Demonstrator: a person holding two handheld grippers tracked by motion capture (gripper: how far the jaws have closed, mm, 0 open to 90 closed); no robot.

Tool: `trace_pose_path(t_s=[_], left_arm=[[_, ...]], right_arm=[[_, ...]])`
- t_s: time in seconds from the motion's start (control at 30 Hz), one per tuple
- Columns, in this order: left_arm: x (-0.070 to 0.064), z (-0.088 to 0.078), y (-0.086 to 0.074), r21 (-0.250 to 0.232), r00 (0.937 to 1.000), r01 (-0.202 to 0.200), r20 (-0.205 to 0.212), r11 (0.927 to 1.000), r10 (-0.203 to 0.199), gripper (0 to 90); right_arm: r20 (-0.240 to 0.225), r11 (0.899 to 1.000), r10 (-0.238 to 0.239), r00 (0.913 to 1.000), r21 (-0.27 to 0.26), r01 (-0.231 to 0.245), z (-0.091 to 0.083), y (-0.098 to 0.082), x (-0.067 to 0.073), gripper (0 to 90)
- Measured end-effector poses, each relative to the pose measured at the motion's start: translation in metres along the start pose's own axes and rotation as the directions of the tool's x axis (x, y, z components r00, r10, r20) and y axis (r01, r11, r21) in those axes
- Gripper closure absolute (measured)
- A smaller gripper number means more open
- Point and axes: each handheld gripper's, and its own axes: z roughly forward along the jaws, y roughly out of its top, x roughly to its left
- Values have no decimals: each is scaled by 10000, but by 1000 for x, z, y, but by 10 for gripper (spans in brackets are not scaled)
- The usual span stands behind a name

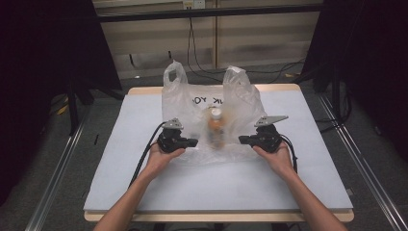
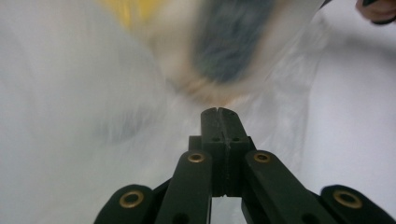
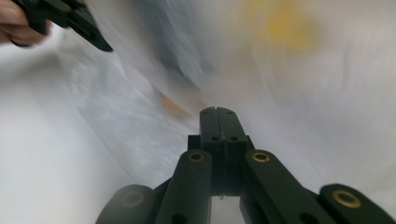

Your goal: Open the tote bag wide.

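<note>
Flanking a translucent plastic bag (image 1: 211, 108) from both sides, the two hands are bringing their tools to its lower corners. The left gripper (image 1: 194, 142) is sitting at the bag's left edge and the right gripper (image 1: 242, 140) at its right edge, both pointing inward. In the left gripper view and the right gripper view the jaws are standing clenched together, pad against pad, with no film visibly caught between them; the bag is lying just ahead of each tip.

The bag is resting in the middle of the white table (image 1: 144, 183), handles (image 1: 173, 72) upright at the far side. A bottle (image 1: 216, 127) with a white cap and amber contents is standing or leaning inside the bag, between the two grippers.

Progress, as judged here: the bottle is already sitting inside the bag, so the loading step appears complete. What is remaining is probably handling the bag itself, gathering, lifting or closing it, and no grip on it is established yet.

Dark lettering is printed on the bag's face, reading roughly "NK YO", presumably part of "THANK YOU"; blur is making the rest illegible. No label on the bottle is readable.
</note>
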Motion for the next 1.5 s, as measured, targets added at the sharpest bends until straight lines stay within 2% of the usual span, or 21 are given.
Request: trace_pose_path(t_s=[0.1, 0.13, 0.17, 0.33, 0.37, 0.4, 0.43, 0.5, 0.53, 0.63, 0.73, 0.77, 0.83, 0.93, 0.97, 1.03, 1.13, 1.3, 1.37, 1.4, 1.5], left_arm=[[-4, -11, 9, -618, 10000, 26, 79, 9981, -21, 900], [-4, -11, 9, -618, 10000, 26, 79, 9981, -21, 900], [-6, -18, 19, -892, 9999, -142, 27, 9959, 145, 900], [-8, -29, 58, -1968, 9994, -289, 132, 9800, 321, 900], [-9, -30, 68, -2115, 9991, -389, 72, 9766, 413, 900], [-9, -30, 68, -2115, 9991, -389, 72, 9766, 413, 900], [-10, -30, 86, -2477, 9992, -331, 155, 9683, 381, 900], [-10, -28, 101, -2768, 9990, -322, 197, 9604, 392, 900], [-10, -28, 101, -2768, 9990, -322, 197, 9604, 392, 900], [-14, -15, 124, -3128, 9977, -32, 631, 9498, 242, 900], [-28, -1, 127, -2969, 9938, -269, 955, 9545, 577, 900], [-28, -1, 127, -2969, 9938, -269, 955, 9545, 577, 900], [-40, 10, 120, -2751, 9911, -495, 1057, 9601, 814, 900], [-48, 14, 115, -2699, 9903, -557, 1082, 9613, 878, 900], [-54, 19, 111, -2398, 9895, -737, 1036, 9680, 1010, 900], [-54, 22, 105, -2228, 9893, -827, 988, 9714, 1069, 900], [-51, 24, 96, -2242, 9896, -603, 1143, 9727, 877, 900], [-52, 34, 76, -1641, 9906, -776, 992, 9834, 947, 900], [-51, 35, 73, -1616, 9914, -713, 970, 9843, 878, 900], [-49, 38, 68, -1545, 9925, -530, 1008, 9866, 691, 900], [-47, 39, 63, -1358, 9929, -596, 946, 9889, 728, 900]], right_arm=[[-170, 9982, -16, 9999, -592, 6, -11, 10, 6, 900], [-169, 9972, -66, 9998, -744, 53, -14, 14, 8, 900], [-234, 9962, -100, 9997, -862, 80, -17, 18, 10, 900], [-410, 9892, -263, 9988, -1452, 201, -29, 33, 17, 900], [-459, 9885, -245, 9986, -1505, 173, -30, 34, 19, 900], [-459, 9885, -245, 9986, -1505, 173, -30, 34, 19, 900], [-524, 9867, -286, 9982, -1613, 198, -33, 36, 22, 900], [-543, 9869, -374, 9978, -1589, 283, -35, 38, 27, 900], [-543, 9869, -374, 9978, -1589, 283, -35, 38, 27, 900], [-605, 9850, -606, 9963, -1650, 499, -41, 44, 35, 900], [-663, 9816, -670, 9956, -1832, 538, -48, 49, 39, 900], [-713, 9810, -702, 9950, -1858, 559, -50, 51, 41, 900], [-844, 9781, -837, 9929, -1976, 657, -55, 55, 46, 900], [-920, 9778, -814, 9924, -2005, 616, -59, 60, 50, 900], [-914, 9744, -919, 9916, -2135, 707, -61, 65, 53, 900], [-985, 9681, -1003, 9901, -2392, 742, -63, 70, 55, 900], [-970, 9629, -1064, 9896, -2584, 782, -65, 77, 57, 900], [-771, 9629, -929, 9927, -2605, 699, -59, 82, 50, 900], [-687, 9623, -892, 9936, -2633, 682, -58, 82, 48, 900], [-434, 9630, -1001, 9940, -2555, 858, -52, 82, 44, 900], [-175, 9738, -518, 9985, -2225, 466, -35, 74, 29, 900]])
